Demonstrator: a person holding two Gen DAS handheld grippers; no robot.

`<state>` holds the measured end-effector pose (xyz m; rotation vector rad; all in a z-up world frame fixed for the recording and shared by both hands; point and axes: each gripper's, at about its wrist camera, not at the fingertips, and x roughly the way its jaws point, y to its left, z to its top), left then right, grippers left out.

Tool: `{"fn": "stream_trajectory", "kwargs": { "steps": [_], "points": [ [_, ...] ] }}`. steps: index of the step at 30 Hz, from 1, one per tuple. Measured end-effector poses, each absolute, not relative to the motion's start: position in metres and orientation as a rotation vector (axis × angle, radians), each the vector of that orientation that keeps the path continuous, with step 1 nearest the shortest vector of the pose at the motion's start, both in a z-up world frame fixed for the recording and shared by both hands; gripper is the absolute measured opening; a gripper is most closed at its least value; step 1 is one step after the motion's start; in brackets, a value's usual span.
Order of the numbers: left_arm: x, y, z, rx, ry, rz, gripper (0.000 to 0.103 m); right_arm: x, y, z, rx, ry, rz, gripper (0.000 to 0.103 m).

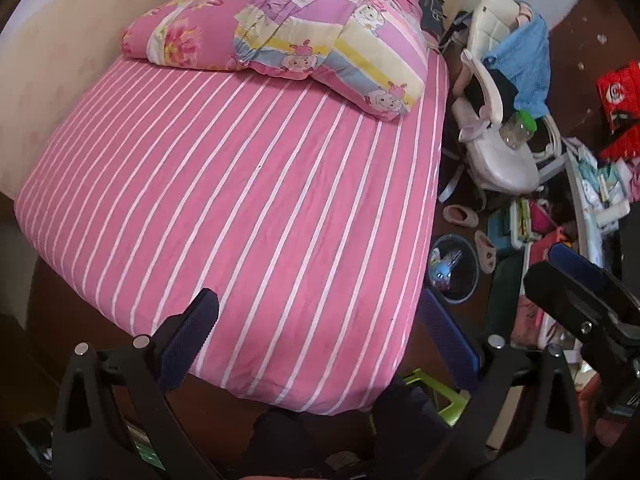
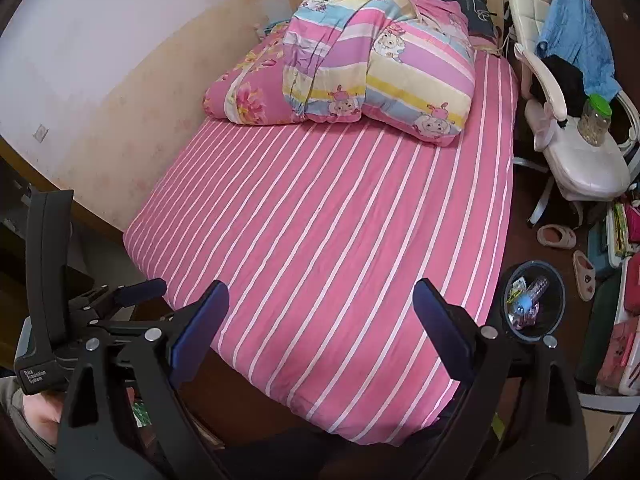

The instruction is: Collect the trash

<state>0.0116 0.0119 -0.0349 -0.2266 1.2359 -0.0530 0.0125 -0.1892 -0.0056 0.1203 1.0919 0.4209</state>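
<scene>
Below both of your cameras lies the bed (image 1: 248, 200), its pink sheet with thin white stripes filling the middle of each frame. Your left gripper (image 1: 320, 332) stands at the bottom of the left wrist view with its jaws spread wide and nothing between them but the foot of the mattress. Your right gripper (image 2: 320, 320) stands the same way at the bottom of the right wrist view, jaws wide apart and holding nothing. Each tool also shows in the other's camera: the right one pokes in at the lower right edge of the left view, and the left one sits at the lower left of the right view.

At the top of both frames a folded quilt (image 1: 332, 28) with cartoon sheep lies against a flowered pink one (image 1: 188, 28) at the head of the bed.

The trash sits in a small dark bin (image 1: 454, 270) on the floor just beside the bed's right edge; in the right wrist view the bin (image 2: 554, 280) is at the lower right, close to your right finger. Inside it you can see bright wrappers and a blue piece (image 2: 524, 302).

Above the bin, two pale slippers (image 2: 558, 236) rest on the dark floor. Farther up stands a white chair (image 2: 580, 160) bearing a green-lidded jar (image 2: 596, 120) and a blue cloth (image 2: 576, 28).
</scene>
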Motion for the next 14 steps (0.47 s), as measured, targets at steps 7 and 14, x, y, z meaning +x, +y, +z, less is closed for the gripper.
{"fn": "stream_trajectory", "kwargs": {
  "steps": [7, 14],
  "points": [
    [0.012, 0.016, -0.022, -0.237, 1.177, -0.013, 0.097, 0.013, -0.188, 0.001, 0.092, 1.066, 0.434, 0.094],
    [0.006, 0.013, -0.017, -0.233, 1.173, -0.007, 0.097, 0.011, -0.190, 0.007, 0.082, 1.053, 0.447, 0.095]
  ]
}}
